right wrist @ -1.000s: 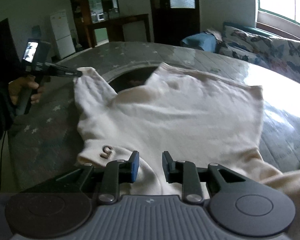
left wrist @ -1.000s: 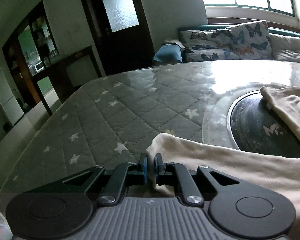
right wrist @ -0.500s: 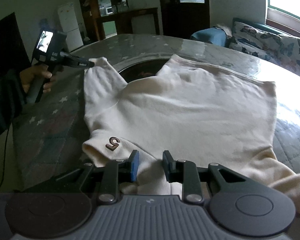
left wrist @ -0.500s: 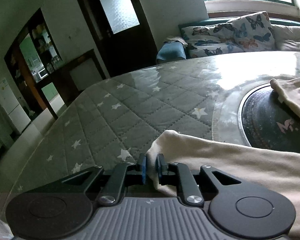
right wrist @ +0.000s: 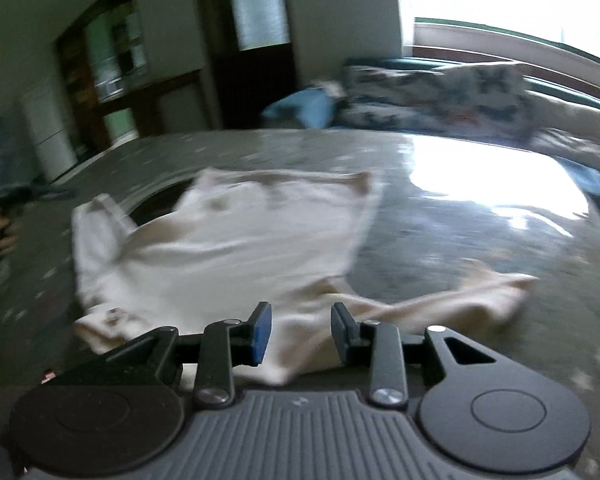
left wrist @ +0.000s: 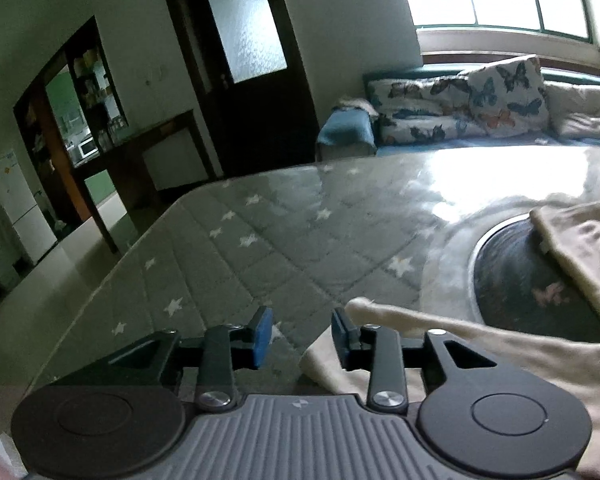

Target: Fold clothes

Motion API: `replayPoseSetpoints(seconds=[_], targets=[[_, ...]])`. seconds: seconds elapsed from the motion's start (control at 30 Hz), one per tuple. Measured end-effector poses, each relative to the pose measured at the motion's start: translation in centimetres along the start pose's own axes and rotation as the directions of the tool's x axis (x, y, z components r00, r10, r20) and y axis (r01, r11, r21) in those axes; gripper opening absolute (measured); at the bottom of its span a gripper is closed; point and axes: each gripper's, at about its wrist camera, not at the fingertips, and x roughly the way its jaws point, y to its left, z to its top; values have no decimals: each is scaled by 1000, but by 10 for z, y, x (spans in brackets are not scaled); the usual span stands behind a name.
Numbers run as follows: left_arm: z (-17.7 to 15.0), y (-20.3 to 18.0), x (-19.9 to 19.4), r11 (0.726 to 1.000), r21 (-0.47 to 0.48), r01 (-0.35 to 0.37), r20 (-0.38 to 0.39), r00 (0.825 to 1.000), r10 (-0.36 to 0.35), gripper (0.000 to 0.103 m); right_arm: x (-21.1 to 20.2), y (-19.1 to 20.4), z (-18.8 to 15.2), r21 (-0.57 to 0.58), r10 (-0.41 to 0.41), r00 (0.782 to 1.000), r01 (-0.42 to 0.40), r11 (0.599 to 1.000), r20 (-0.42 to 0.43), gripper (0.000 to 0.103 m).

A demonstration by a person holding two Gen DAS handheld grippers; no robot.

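Sweater point(right wrist: 228, 240) lay cream and spread on the table point(left wrist: 260, 240), partly over its dark round inset point(left wrist: 520, 280). We had the left gripper point(left wrist: 302, 334) just opening, jaws apart, sleeve point(left wrist: 420, 320) beside its right finger, not pinched. Right gripper point(right wrist: 300, 332) also just widened, cloth loose between, ungripped; that view was blurred.

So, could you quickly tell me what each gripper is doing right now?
Left gripper: open, jaws just opened, cream garment released beside it.
Right gripper: open, jaws just widened, garment loose between them.
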Motion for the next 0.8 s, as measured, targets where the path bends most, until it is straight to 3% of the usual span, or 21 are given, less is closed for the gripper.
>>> replayPoseSetpoints(seconds=[0.17,0.27,0.53,0.67,0.8], targets=[[11,-23,-25,995,34,92,56,994,-94,46,-3,-38,-6,110,-107,994,105,988,6,33],[15,-45,-41,980,72,183,74,979,-188,47,1,-53,-10,152,-147,989,146,978,-2,33],[18,-113,-77,901,197,385,93,908,-408,50,12,-78,-17,228,-209,978,209,951,-21,39],[14,-143,-85,859,242,451,78,873,-481,57,18,-85,-16,245,-223,974,223,944,-26,39],[8,-168,-93,814,279,509,52,838,-543,57,25,-89,-17,249,-237,971,239,939,-39,39]])
